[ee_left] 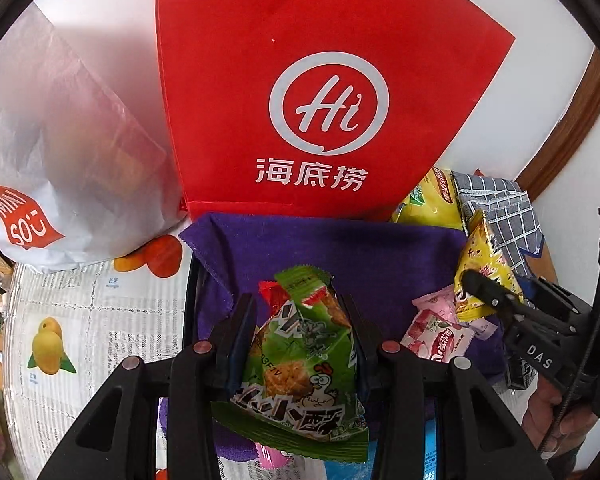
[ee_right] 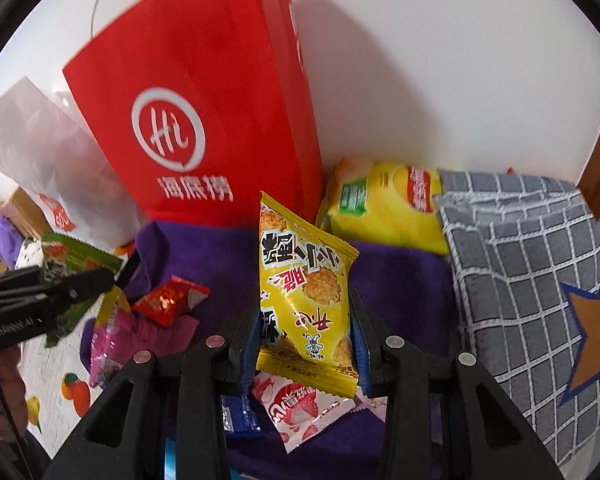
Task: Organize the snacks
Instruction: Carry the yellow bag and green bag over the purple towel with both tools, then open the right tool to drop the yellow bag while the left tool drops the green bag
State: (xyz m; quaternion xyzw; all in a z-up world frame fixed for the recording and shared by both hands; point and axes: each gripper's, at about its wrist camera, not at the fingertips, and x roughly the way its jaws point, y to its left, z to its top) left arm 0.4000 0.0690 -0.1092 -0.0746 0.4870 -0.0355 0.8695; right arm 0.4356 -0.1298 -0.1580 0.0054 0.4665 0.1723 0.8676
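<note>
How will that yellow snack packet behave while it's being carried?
The yellow snack packet looks puffy and probably light. Its glossy film could slip, though the right gripper pinches it firmly. The crisps inside may crush.

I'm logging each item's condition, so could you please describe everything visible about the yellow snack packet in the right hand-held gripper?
The yellow snack packet is a small glossy plastic pillow pack with serrated end seals, bold black-and-white characters, red lettering and pictures of round crisps. It looks sealed and puffed. It stands tilted, pinched between the blue pads of the right hand-held gripper, above the purple cloth and a pink strawberry packet.
</note>
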